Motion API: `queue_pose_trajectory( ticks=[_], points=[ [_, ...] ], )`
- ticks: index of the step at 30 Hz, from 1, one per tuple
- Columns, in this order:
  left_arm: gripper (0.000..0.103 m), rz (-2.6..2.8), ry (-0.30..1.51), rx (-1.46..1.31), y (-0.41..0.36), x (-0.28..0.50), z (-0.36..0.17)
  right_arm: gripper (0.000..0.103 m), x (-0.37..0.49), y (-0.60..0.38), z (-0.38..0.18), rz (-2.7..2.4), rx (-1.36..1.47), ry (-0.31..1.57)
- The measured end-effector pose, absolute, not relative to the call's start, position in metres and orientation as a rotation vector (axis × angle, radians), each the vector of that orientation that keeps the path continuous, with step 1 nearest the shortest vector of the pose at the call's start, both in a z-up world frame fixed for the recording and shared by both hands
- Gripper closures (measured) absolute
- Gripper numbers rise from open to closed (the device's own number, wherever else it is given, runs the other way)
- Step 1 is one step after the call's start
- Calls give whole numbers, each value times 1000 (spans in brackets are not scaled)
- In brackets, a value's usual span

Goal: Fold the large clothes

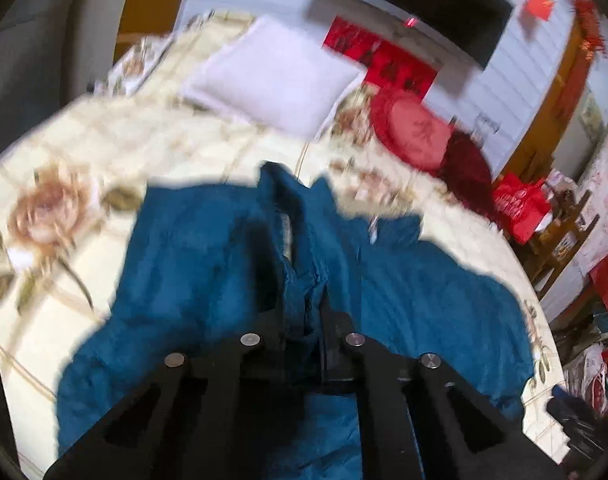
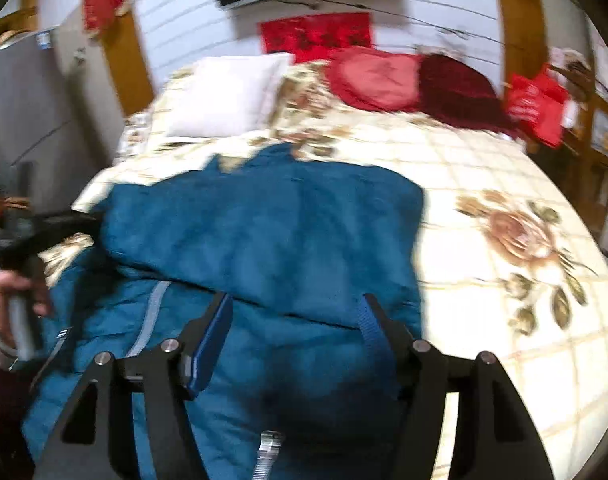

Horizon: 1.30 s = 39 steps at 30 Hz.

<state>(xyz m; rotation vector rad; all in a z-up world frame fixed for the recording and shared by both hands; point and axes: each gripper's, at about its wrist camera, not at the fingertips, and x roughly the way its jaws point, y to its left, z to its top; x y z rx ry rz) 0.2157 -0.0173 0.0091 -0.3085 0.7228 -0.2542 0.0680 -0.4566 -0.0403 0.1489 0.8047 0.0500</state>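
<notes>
bedroom scene, blurred by motion. a large blue garment [image 2: 264, 224] lies spread on a bed with a floral bedspread [image 2: 503, 184], partly folded over itself. the left gripper [image 1: 302, 280] has its jaws pinched together on a bunched ridge of the blue fabric. the right gripper [image 2: 296, 312] hangs over the garment with jaws wide apart, holding nothing. a white pillow [image 2: 228, 96] and red cushion [image 2: 375, 80] sit near the wall.
</notes>
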Motion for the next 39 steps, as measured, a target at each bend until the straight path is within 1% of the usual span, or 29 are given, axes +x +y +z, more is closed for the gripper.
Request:
queue_pose_trajectory(
  ticks=[2,3,4,7,11,12,14,15,17,19,22,23,26,29,32,36,38,39],
  points=[
    [84,-264,688,-309,-11,212,23,35,72,-468,-48,26,193,834],
    [77,-254,685,-302,-9,211,25,35,76,-473,-53,20,228,849],
    [76,-247,687,-298,-6,210,25,35,78,-474,-56,23,239,852],
    [76,-227,739,-307,5,213,7,35,86,-473,-57,28,239,842],
    [76,-162,849,-340,20,223,-42,35,106,-463,-56,51,232,804],
    [76,-155,865,-351,23,225,-50,35,112,-459,-59,62,225,815],
    [75,-162,881,-372,26,226,-62,36,133,-455,-79,80,216,905],
    [70,-164,885,-374,27,226,-64,40,142,-455,-92,77,220,949],
    [61,-161,876,-371,30,223,-60,40,147,-456,-106,90,241,984],
    [45,-152,860,-351,35,220,-49,40,143,-458,-104,100,251,974],
    [36,-131,768,-319,45,207,-24,41,132,-468,-89,100,303,939],
    [34,-128,746,-313,46,206,-19,41,129,-471,-80,92,303,909],
    [24,-135,667,-306,42,202,2,41,132,-470,-56,58,258,847],
    [23,-166,675,-312,27,212,6,41,152,-467,-44,19,234,827],
    [23,-193,713,-277,1,226,-3,41,182,-456,-43,-9,202,816],
    [24,-183,806,-195,-31,251,-30,41,218,-444,-57,-42,149,825],
    [24,-140,891,-166,-35,265,-52,41,231,-441,-68,-64,122,834],
    [24,-140,905,-181,-34,268,-60,41,237,-442,-77,-76,107,851]
  ],
)
